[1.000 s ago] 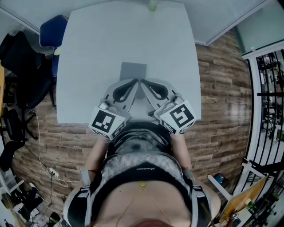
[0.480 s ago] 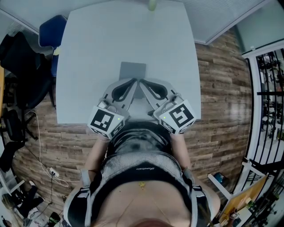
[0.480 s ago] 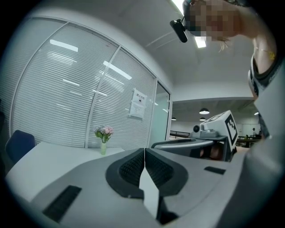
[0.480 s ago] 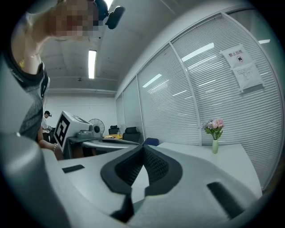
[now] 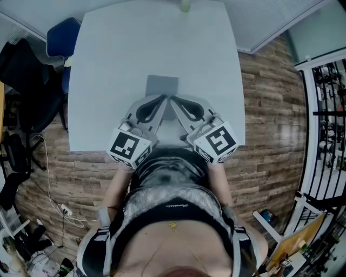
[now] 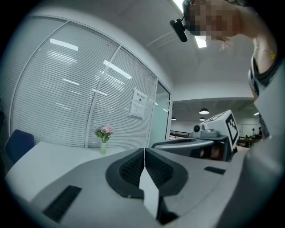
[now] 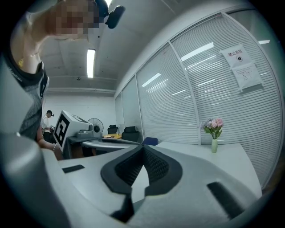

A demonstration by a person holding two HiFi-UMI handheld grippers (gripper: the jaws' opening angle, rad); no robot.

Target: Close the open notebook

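Observation:
A grey notebook lies flat on the white table, showing one plain grey face; its near edge is hidden under the gripper tips. My left gripper and right gripper rest side by side at the table's front, tips almost meeting over that near edge. Both are shut with nothing between the jaws. The left gripper view shows my left gripper pressed together, and the right gripper view shows my right gripper the same. Neither gripper view shows the notebook.
A small vase of flowers stands at the table's far edge, also seen as the vase and the vase. A blue chair sits at the far left corner. Wooden floor surrounds the table; shelving stands at the right.

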